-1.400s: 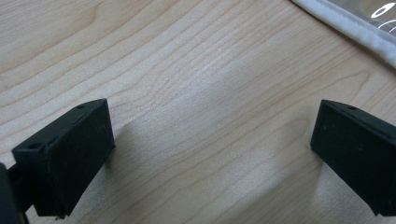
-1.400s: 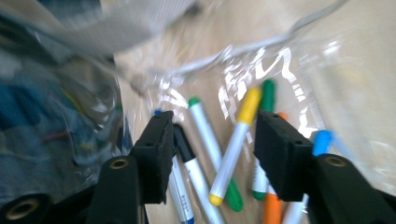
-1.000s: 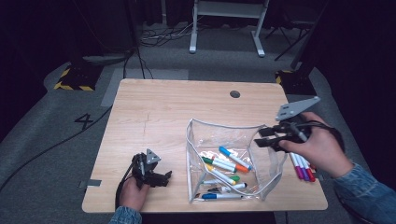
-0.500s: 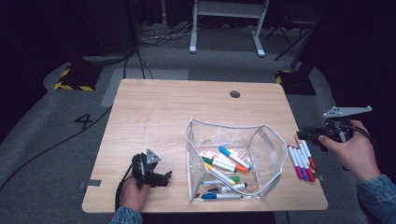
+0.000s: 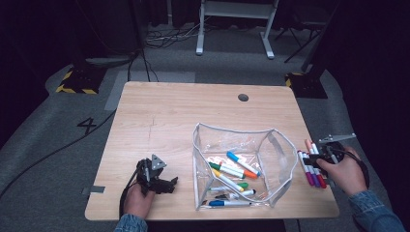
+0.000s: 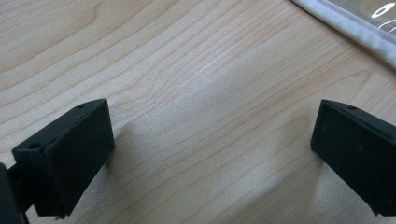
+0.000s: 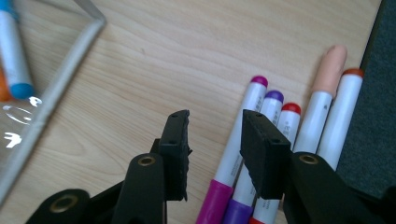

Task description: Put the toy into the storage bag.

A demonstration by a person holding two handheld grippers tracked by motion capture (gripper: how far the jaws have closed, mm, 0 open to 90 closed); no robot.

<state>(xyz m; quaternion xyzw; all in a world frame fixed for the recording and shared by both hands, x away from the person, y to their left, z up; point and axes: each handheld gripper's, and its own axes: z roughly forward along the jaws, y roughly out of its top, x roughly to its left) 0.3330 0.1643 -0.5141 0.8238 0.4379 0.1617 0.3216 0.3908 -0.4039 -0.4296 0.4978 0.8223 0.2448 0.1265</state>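
Two grippers are at work, and one has just changed place. On the left, the left gripper rests on the pale wooden table as before, jaws spread wide over bare wood, holding nothing. In the middle the clear plastic zip pouch stands open with several markers already inside. On the right, the right gripper has come away from the pouch's rim and down to the row of loose white-barrelled markers at the table's edge — its jaws have just been closing to a middling gap and now straddle the magenta-capped marker, seemingly not yet pressing it. Likely the next pick-up for the pouch.
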